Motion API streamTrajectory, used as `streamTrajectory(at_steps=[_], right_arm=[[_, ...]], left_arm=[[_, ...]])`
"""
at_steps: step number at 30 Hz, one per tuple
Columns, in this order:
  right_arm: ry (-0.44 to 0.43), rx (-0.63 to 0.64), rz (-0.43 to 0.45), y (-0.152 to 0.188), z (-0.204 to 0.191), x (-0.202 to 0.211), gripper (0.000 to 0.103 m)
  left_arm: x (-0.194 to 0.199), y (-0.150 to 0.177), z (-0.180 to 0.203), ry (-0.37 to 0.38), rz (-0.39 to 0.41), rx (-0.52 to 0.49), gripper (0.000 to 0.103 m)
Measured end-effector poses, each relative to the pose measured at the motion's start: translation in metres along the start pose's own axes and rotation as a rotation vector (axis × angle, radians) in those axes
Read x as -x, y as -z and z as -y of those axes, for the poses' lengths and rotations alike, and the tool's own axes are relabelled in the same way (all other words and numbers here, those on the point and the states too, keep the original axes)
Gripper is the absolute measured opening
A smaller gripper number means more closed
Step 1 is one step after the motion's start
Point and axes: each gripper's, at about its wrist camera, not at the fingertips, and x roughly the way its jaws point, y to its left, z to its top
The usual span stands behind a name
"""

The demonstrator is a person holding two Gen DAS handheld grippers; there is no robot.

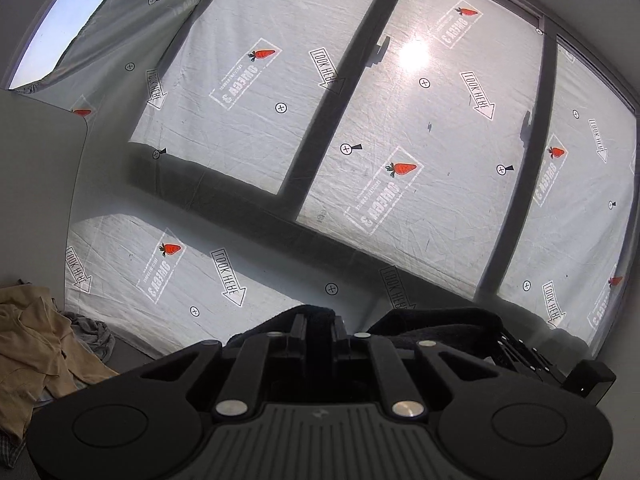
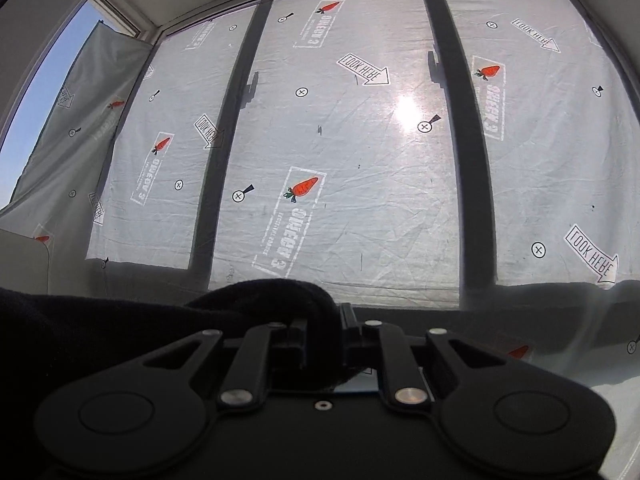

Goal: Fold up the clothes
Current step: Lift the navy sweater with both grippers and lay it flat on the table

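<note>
Both grippers are raised and point at a covered window. My left gripper is shut on a black garment, whose cloth bunches over the fingertips and runs off to the right. My right gripper is shut on the same black garment, which humps over the fingers and spreads to the left edge of the view. The other gripper shows at the right of the left wrist view. A tan garment lies crumpled low at the left, with a grey one beside it.
A white sheet printed with carrots and "LOOK HERE" arrows covers the window panes behind dark frame bars. Open sky shows at the upper left. A white panel stands at the left.
</note>
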Motion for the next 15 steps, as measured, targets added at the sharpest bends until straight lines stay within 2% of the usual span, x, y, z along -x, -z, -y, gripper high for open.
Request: streamTrajectory(at_steps=[2,3,4,6,7,10,11,15], right_arm=[[0.021,-0.015,-0.04,0.011,0.008,-0.022,0.016],[0.041,-0.004,-0.077,0.021,0.013,-0.036,0.016],[0.073,0.046,-0.154,0.035,0.017,-0.054,0.019],[0.145,0.161,-0.336,0.07,0.026,-0.083,0.044],[0.179,0.212,-0.429,0.089,0.03,-0.092,0.053],[0.199,0.145,-0.565,0.145,0.043,-0.059,0.053],[0.195,0.101,-0.596,0.16,0.045,-0.042,0.055],[0.183,-0.025,-0.812,0.229,0.031,0.035,0.055]], left_arm=[[-0.027,0.037,0.011,0.045,-0.177,0.007,0.021],[-0.044,0.058,0.016,0.067,-0.273,0.021,0.02],[-0.06,0.079,0.02,0.09,-0.369,0.035,0.02],[-0.083,0.119,0.027,0.076,-0.518,0.003,0.02],[-0.088,0.127,0.026,0.067,-0.544,-0.006,0.021],[-0.095,0.136,0.014,0.033,-0.554,-0.01,0.034],[-0.097,0.136,0.009,0.004,-0.546,-0.019,0.039],[-0.111,0.14,-0.012,-0.167,-0.545,-0.116,0.039]])
